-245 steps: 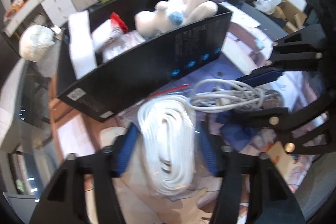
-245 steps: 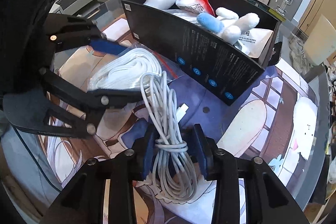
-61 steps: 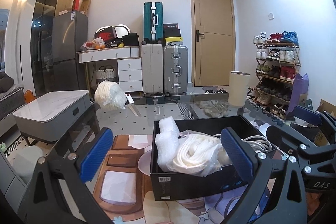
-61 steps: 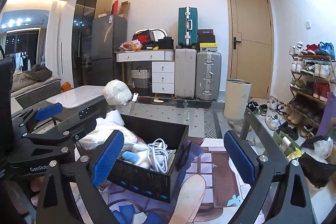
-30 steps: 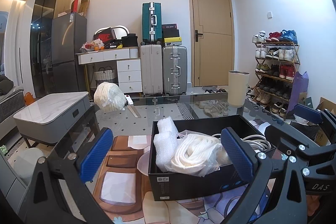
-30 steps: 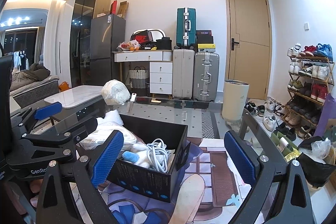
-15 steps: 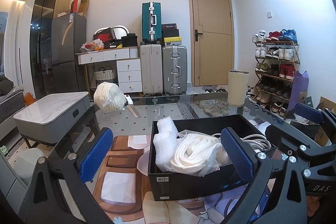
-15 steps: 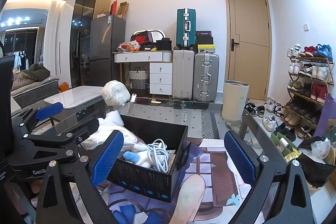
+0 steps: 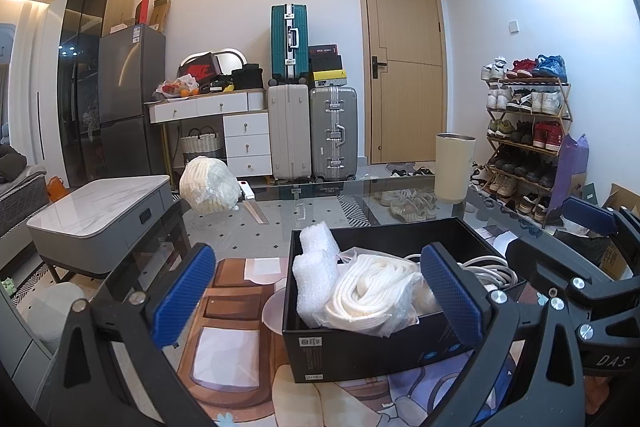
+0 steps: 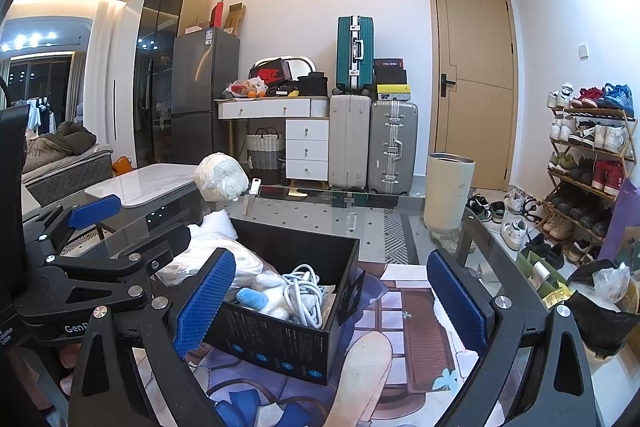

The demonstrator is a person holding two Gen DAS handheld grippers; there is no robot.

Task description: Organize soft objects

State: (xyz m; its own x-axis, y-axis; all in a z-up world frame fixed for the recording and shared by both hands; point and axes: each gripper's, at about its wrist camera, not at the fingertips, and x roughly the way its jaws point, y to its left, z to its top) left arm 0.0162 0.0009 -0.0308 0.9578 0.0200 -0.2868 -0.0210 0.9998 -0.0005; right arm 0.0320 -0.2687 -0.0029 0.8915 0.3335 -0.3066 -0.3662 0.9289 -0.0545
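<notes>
A black box (image 9: 372, 355) (image 10: 280, 343) stands on the printed table mat. Inside lie a bagged white rope coil (image 9: 372, 291), a roll of bubble wrap (image 9: 316, 267), a grey cable bundle (image 10: 306, 293) (image 9: 490, 269) and a white plush with a blue part (image 10: 252, 299). My left gripper (image 9: 316, 301) is open and held back from the box, nothing between its blue pads. My right gripper (image 10: 332, 303) is open too, empty, with the box behind its left finger. Each gripper shows at the edge of the other's view.
A bagged white bundle (image 9: 208, 187) and a cream cylinder bin (image 9: 454, 167) stand at the glass table's (image 9: 320, 203) far edge. A grey side table (image 9: 96, 215) is at left. Suitcases (image 9: 312, 131), a door and a shoe rack (image 9: 528, 131) are behind.
Long ago each gripper was shut on a bundle on the mat: left on the rope coil, right on the cable. Both bundles now lie in the box. Over the last second nothing has visibly moved.
</notes>
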